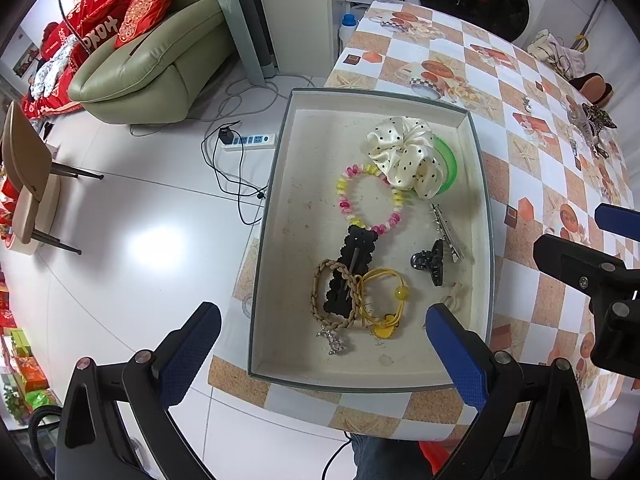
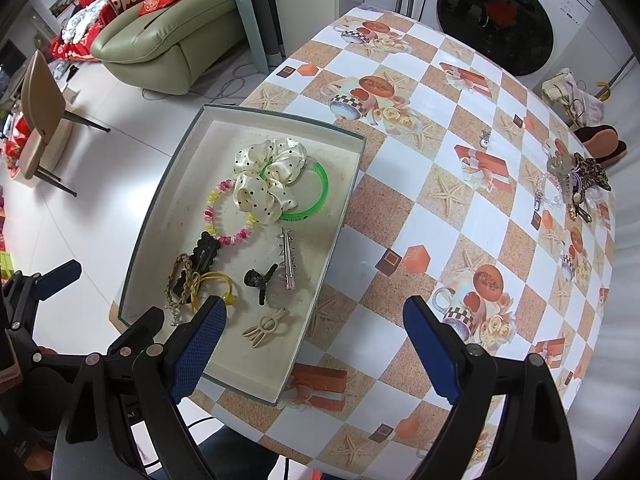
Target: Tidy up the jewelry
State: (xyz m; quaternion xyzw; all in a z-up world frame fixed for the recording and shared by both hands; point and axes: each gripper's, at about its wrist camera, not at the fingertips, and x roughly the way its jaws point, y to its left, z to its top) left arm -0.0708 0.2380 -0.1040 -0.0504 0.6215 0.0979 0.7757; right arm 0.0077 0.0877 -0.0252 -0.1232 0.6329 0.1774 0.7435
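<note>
Tongs both wide open, gripping nothing. Left tongs over shallow grey cardboard box on table; braided band, yellow elastic between blue textured pads. Further in, beaded bracelet, satin dotted scrunchie. Right tongs straddling box's near right edge, beige clip just beside left pad. Remaining jewelry pile well apart, far right.

A lived-in home: a pale green leather sofa piled with red wedding cushions, a front-loading washing machine, a tan chair and a power strip on white floor tiles, beside a checked-oilcloth counter.
</note>
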